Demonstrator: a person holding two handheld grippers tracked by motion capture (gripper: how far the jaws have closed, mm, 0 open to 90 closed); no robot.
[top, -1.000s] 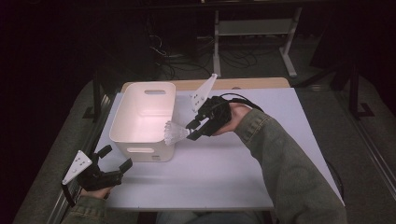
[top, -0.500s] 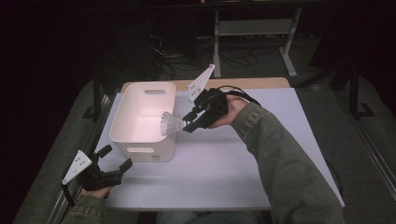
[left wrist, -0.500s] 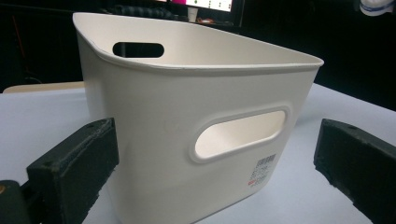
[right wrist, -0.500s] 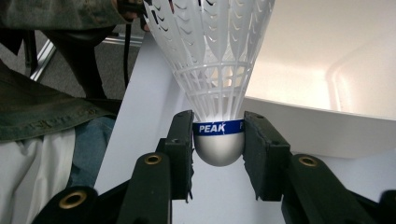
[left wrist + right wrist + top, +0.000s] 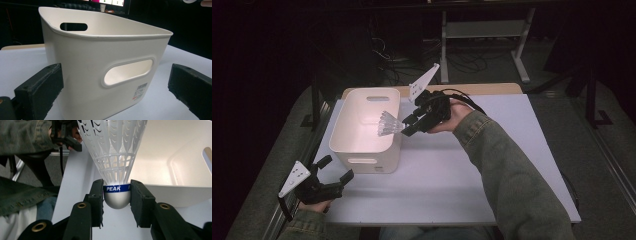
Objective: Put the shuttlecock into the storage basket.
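A white plastic shuttlecock [image 5: 388,125] with a blue band reading PEAK [image 5: 117,157] is clamped by its rounded cork between the pads of my right gripper [image 5: 408,125] [image 5: 117,195]. Its skirt reaches over the right rim of a white plastic bin [image 5: 364,125] with handle cut-outs. The bin's inside looks bare in the high view. My left gripper [image 5: 334,170] rests at the table's front left corner, open, jaws spread toward the bin's near wall [image 5: 100,70] with nothing between them.
The white table [image 5: 452,165] stretches wide to the right of the bin. A strip of wooden board [image 5: 472,89] runs along its far edge. Beyond it stand a metal shelf frame [image 5: 484,30] and cables on a dark floor.
My right gripper has carried the shuttlecock leftward and a little up, from beside the bin's front right corner to over its right rim. The left gripper has stayed put.
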